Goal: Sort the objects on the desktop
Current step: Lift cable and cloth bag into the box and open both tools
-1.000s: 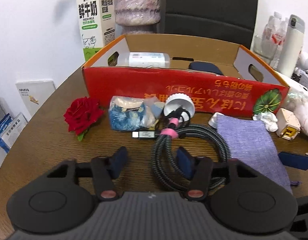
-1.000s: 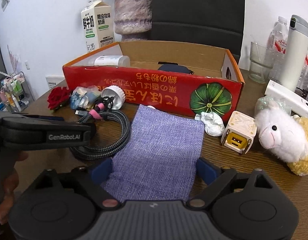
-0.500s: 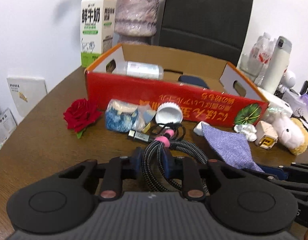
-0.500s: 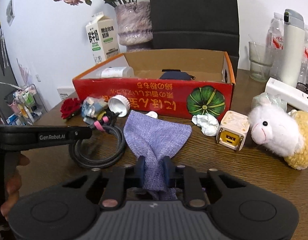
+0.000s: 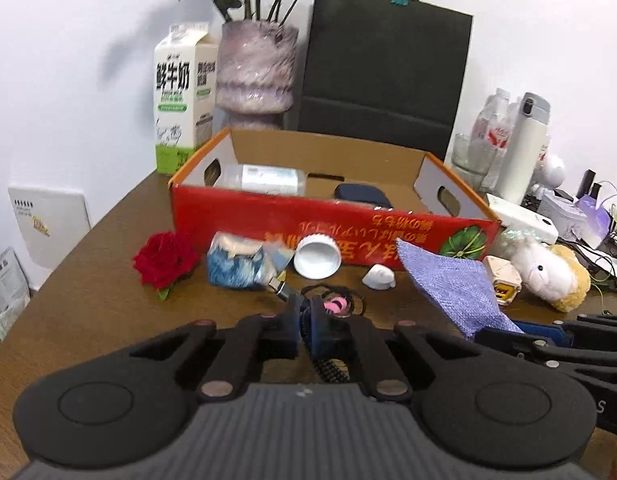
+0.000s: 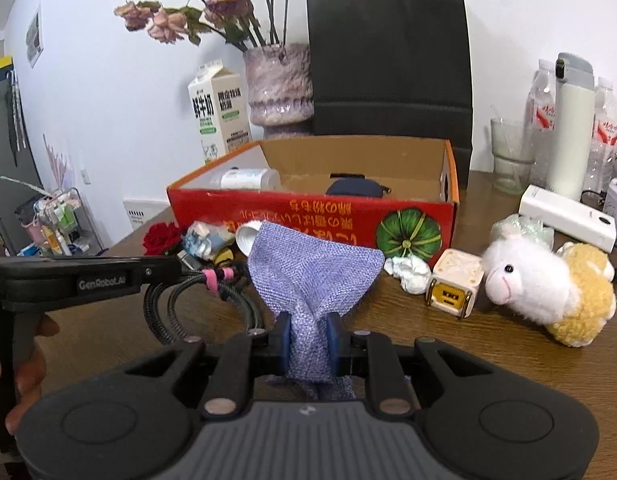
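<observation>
A black braided cable [image 5: 332, 368] with a pink tie hangs from my left gripper [image 5: 306, 322], whose jaws are closing tight on it. Seen from the right wrist, the cable [image 6: 168, 304] dangles in loops above the table under the left gripper [image 6: 176, 270]. My right gripper [image 6: 308, 336] is shut on a bunched edge of the purple cloth pouch [image 6: 312, 268], which is lifted and fans out ahead. The pouch [image 5: 452, 284] and right gripper [image 5: 484, 334] show at the right of the left wrist view. The red cardboard box [image 5: 348, 224] stands open just beyond.
A red rose [image 5: 164, 260], blue packet [image 5: 236, 264] and white cap [image 5: 317, 256] lie before the box. A crumpled tissue [image 6: 408, 272], charger cube [image 6: 454, 284] and plush sheep [image 6: 540, 276] sit right. Milk carton [image 5: 184, 96], vase [image 5: 256, 72] and bottles stand behind.
Both grippers went from open to shut, the left on the cable and the right on the pouch. Both then rose, lifting cable and pouch off the table.
</observation>
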A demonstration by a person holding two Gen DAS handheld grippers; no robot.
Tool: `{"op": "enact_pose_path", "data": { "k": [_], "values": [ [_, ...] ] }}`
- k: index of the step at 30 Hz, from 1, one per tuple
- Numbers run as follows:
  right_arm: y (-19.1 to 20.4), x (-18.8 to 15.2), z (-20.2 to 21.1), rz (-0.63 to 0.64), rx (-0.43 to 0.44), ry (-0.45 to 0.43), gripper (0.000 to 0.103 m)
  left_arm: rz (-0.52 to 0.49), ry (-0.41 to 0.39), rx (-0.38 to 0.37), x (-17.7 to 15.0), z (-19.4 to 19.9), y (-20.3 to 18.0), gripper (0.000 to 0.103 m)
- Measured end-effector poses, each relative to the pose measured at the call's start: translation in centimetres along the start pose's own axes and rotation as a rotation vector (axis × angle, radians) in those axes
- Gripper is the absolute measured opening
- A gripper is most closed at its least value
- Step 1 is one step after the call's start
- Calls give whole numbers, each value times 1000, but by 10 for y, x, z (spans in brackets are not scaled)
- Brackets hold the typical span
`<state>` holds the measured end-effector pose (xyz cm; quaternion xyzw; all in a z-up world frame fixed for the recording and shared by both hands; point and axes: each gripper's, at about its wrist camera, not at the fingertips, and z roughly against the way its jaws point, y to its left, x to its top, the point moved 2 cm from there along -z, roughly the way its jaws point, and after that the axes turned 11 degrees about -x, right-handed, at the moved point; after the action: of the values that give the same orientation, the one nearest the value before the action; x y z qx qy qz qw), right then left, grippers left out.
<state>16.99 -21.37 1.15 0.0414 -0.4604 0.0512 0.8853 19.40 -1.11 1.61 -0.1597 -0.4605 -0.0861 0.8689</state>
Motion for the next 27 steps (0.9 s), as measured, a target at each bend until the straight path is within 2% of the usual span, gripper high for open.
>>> {"op": "enact_pose_path", "data": {
  "k": [3,5,6,8,9,10,12,13,15,17,21,24,27],
  "values": [
    [2,0,3,2,0,-4,17,-7,29,-12,-2,-2,-2,6],
    [2,-2,4,2,1,-2,17,10,72,-18,-8,-7,0,6],
    [2,-3,4,1,2,-1,17,13,103,-20,-11,-10,2,10],
    [1,-4,6,-3,4,-2,17,45,153,-31,-16,-14,7,29],
    [0,-4,7,-4,5,-3,18,61,161,-48,-17,-14,9,49],
    [0,-4,7,-6,4,-5,18,72,166,-60,-17,-12,11,60],
    [-2,-4,8,-10,6,-7,18,48,190,-67,-15,-12,9,69],
    [-2,-3,8,-12,7,-6,18,14,218,-56,-14,-15,5,69],
    [-3,-4,7,-15,11,-4,18,-61,271,-9,-13,-23,-3,68],
    [-3,-4,7,-15,16,-2,18,-124,309,23,-11,-34,-10,58],
    [-3,-3,10,-16,22,-7,18,-133,344,18,-4,-45,-12,21],
    [-4,-3,11,-17,25,-9,18,-117,332,0,-4,-41,-11,20],
    [-4,-2,12,-14,25,-18,18,-69,252,-31,-3,-29,-8,20]
  ]
}}
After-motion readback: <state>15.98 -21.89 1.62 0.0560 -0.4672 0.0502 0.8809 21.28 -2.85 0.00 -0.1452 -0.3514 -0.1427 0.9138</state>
